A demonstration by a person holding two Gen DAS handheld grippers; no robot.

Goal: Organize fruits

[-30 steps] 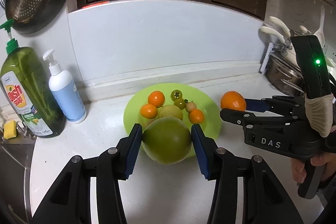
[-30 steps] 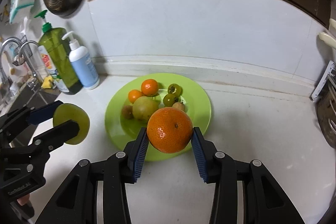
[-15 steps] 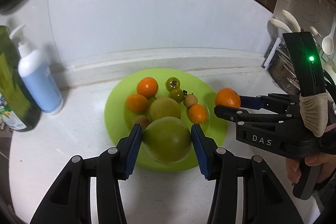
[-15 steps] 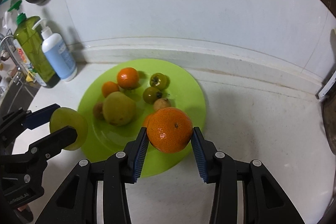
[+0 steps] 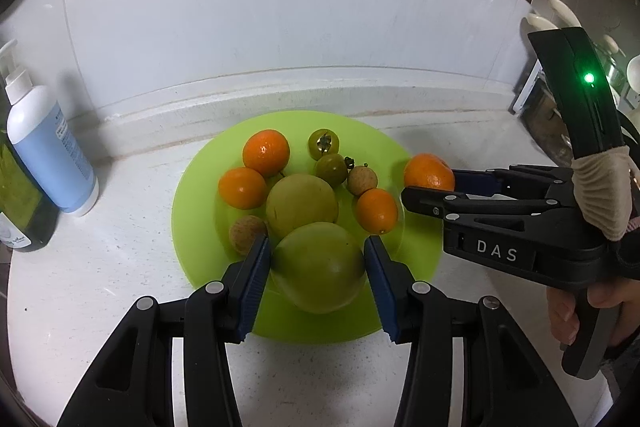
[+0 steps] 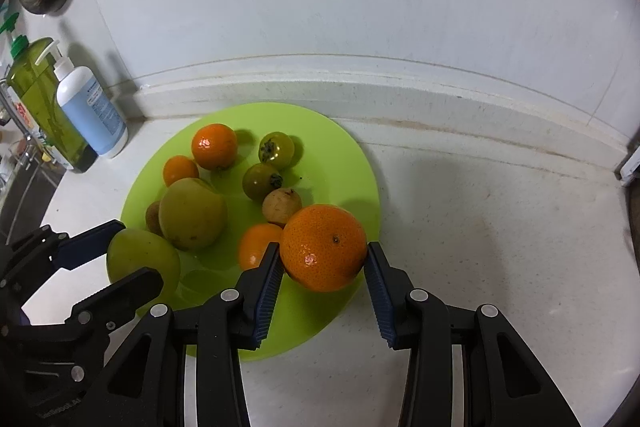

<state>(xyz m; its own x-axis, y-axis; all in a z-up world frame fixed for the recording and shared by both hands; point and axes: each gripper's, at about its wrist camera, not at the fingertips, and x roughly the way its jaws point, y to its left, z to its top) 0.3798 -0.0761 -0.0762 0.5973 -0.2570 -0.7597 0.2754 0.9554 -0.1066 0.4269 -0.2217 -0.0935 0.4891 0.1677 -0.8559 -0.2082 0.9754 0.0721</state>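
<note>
A lime-green plate (image 5: 192,211) (image 6: 340,147) on the white counter holds several small oranges, green tomatoes, brown round fruits and a yellow-green fruit (image 5: 302,209) (image 6: 192,213). My left gripper (image 5: 318,273) is shut on a large green fruit (image 5: 320,267) (image 6: 140,259) over the plate's near edge. My right gripper (image 6: 322,263) is shut on a large orange (image 6: 324,247) (image 5: 428,173) over the plate's right edge; it also shows in the left wrist view (image 5: 430,187).
A blue-and-white pump bottle (image 5: 48,147) (image 6: 90,111) and a green dish-soap bottle (image 6: 40,99) stand left of the plate by the backsplash. A sink edge (image 6: 24,195) lies at far left. A dish rack with utensils (image 5: 552,115) stands at right.
Both grippers have moved forward and down toward the plate with their fruits; the green fruit and the orange now hang over the plate's edges.
</note>
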